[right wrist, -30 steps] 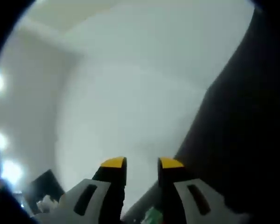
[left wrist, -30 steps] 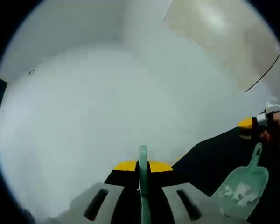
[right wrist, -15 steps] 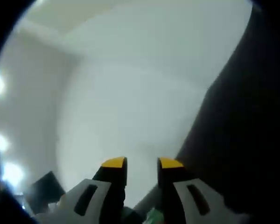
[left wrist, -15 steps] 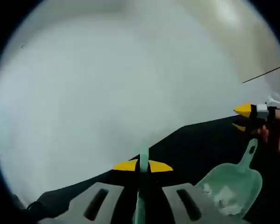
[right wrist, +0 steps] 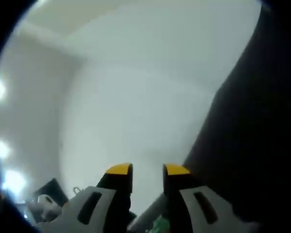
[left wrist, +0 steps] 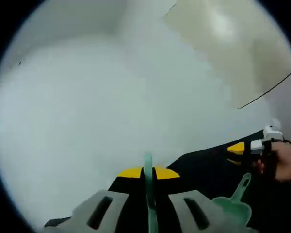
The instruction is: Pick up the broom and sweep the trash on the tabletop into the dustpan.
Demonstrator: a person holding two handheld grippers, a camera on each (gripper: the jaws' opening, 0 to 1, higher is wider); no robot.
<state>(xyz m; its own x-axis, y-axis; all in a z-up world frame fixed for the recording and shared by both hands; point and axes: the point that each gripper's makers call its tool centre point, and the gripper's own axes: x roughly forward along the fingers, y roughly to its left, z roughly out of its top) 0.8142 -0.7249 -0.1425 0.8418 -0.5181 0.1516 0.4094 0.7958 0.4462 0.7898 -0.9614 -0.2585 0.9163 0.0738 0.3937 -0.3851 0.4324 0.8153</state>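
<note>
A large pale surface, blurred and featureless, takes up most of the left gripper view, with a beige floor (left wrist: pixel 223 43) showing beyond it at the upper right. A black tabletop (left wrist: pixel 208 162) runs across the lower right of that view; in the right gripper view the same dark tabletop (right wrist: pixel 252 136) fills the right side, with pale wall or floor to its left.

The left gripper (left wrist: pixel 148 172), grey with yellow tips, rises from the bottom of the left gripper view. Its jaws are pressed together on the thin green handle of the broom (left wrist: pixel 148 194), which stands up between the tips; the brush end is out of sight.

The green dustpan (left wrist: pixel 235 206) lies on the black tabletop at the lower right of the left gripper view, its handle pointing up toward the other gripper. Its contents cannot be made out here.

The right gripper (left wrist: pixel 237 151) appears at the right edge of the left gripper view, held in a person's hand (left wrist: pixel 283 162), just above the dustpan handle. In the right gripper view, the right gripper (right wrist: pixel 148 170) has its yellow-tipped jaws apart with a clear gap, holding nothing. A small green patch (right wrist: pixel 160 224) shows low between them, too blurred to identify.
</note>
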